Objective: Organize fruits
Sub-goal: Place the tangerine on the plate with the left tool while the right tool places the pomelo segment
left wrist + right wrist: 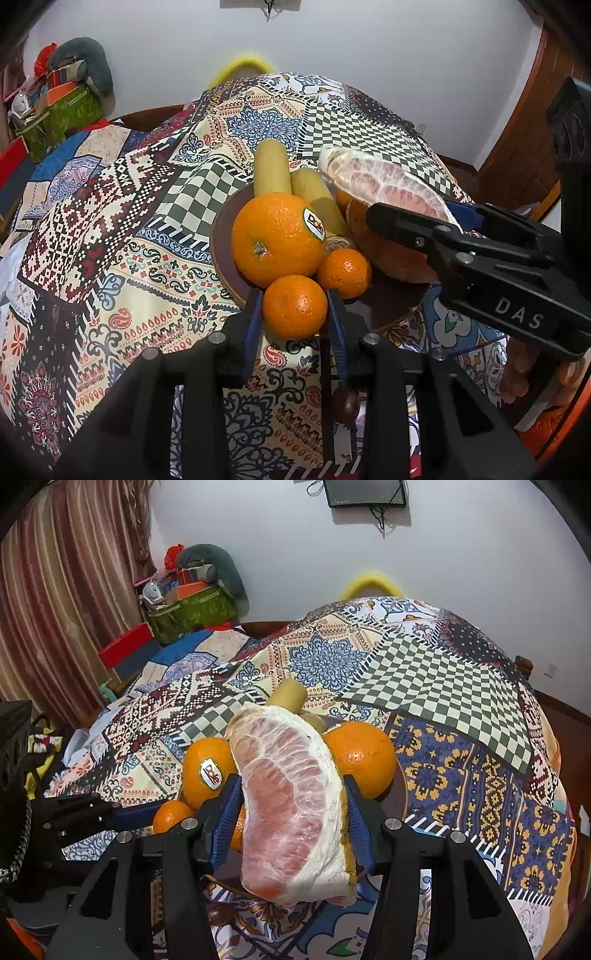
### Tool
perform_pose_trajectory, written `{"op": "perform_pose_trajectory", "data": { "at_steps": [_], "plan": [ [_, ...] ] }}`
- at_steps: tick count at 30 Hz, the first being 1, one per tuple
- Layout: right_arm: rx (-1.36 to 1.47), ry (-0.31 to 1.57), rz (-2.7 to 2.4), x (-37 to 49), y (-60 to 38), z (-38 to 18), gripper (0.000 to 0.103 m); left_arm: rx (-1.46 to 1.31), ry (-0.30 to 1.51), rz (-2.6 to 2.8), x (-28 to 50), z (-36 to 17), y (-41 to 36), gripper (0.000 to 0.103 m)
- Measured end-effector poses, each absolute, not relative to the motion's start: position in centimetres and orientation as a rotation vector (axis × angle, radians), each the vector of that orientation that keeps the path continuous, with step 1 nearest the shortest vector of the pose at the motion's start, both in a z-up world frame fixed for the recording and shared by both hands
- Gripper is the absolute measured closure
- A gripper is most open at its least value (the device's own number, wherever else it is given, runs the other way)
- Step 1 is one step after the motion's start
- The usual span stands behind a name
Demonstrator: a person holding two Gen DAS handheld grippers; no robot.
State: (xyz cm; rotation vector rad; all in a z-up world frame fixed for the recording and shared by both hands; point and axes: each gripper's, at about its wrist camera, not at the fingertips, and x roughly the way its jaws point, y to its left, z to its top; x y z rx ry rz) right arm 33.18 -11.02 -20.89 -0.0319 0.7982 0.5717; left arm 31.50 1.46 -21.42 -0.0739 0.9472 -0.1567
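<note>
A brown plate (pixel 221 236) on the patchwork cloth holds a big stickered orange (pixel 277 238), a small mandarin (pixel 344 273), two bananas (pixel 272 170) and another orange (pixel 364 757). My left gripper (pixel 294 299) is shut on a second small mandarin (pixel 294 306) at the plate's near rim, beside the other fruit. My right gripper (pixel 291 782) is shut on a peeled pink pomelo wedge (pixel 291 812) and holds it over the plate's right side. In the left wrist view it comes in from the right as a black gripper (pixel 413 210), with the wedge (pixel 384 184) above that other orange.
The patchwork cloth (pixel 110 240) covers the whole table. A small dark brown fruit (pixel 345 404) lies on it under my left gripper. Green boxes with clutter (pixel 192 609) stand beyond the far left, a yellow ring (pixel 369 583) at the far edge. A hand (pixel 517 373) grips the right tool.
</note>
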Motion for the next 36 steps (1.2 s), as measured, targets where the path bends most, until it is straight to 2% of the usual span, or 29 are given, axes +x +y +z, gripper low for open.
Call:
{"op": "perform_pose_trajectory", "data": {
  "at_steps": [6, 9, 12, 36],
  "plan": [
    [-0.028, 0.816, 0.577, 33.4, -11.1, -21.2, 0.051, -0.067, 0.954, -0.148, 31.7, -21.6, 1.4, 0.069],
    [-0.023, 0.805, 0.580, 33.3, -11.3, -20.7, 0.051, -0.075, 0.961, -0.144, 31.9, -21.7, 1.5, 0.059],
    [-0.030, 0.795, 0.576, 33.1, -11.3, -20.4, 0.051, -0.078, 0.957, -0.138, 31.8, -21.7, 1.6, 0.056],
    [-0.044, 0.723, 0.542, 26.4, -13.6, -16.4, 0.051, -0.055, 0.868, -0.101, 25.8, -15.8, 2.2, 0.053]
  ]
}}
